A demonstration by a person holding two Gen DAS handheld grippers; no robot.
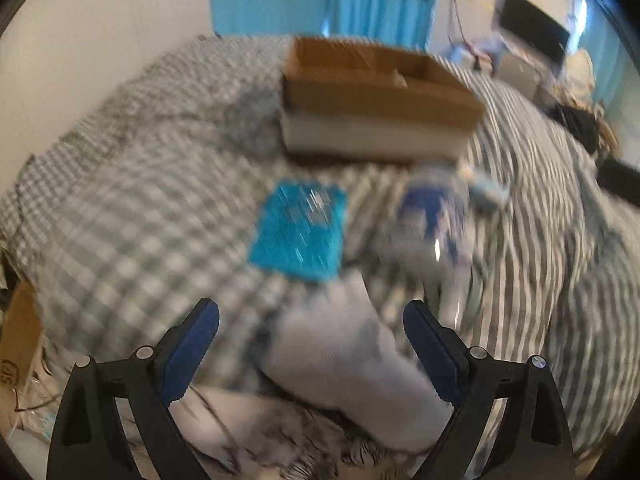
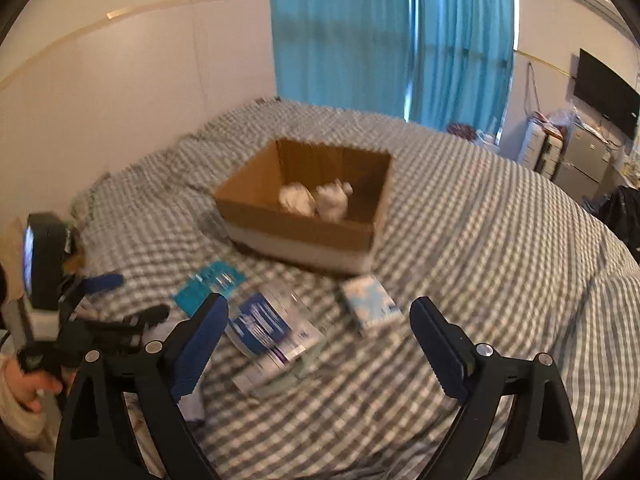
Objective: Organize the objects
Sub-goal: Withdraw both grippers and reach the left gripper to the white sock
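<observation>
**Now both tools hang wide over the bed, nothing held**

Right now my left tool (image 1: 311, 320) has its jaws spread wide and empty. Directly below and between them lies a pale grey sock-like cloth (image 1: 352, 364), blurred, so I cannot say whether the fingers touch it; I judge that they do not. Ahead of that tool sits a flat teal packet (image 1: 298, 232), and just to its right a clear bottle with a blue label (image 1: 432, 220) lying on its side. Farther ahead is the cardboard box (image 1: 376, 92), open at the top.

My right tool (image 2: 316, 322) is equally wide and carries nothing. Between its fingers and a little ahead lies the same bottle (image 2: 272, 332); ahead and to the right of it is a small pale-blue tissue pack (image 2: 370, 304), and ahead to the left the teal packet (image 2: 208, 284). The box (image 2: 308, 200), well ahead, already has two white crumpled bundles (image 2: 316, 198) inside, so I take it as the collecting place and judge the tidying partly done. From this view the left tool (image 2: 116, 300) shows far left, low near the bed (image 2: 500, 240).

I read the loose things as lying near the box because they are waiting to go in. The wide jaws suit that: each tool is lined up over a target, the left over the cloth, the right over the bottle. The bottle may roll on the soft checked cover, so a grip across its middle looks safest.
</observation>
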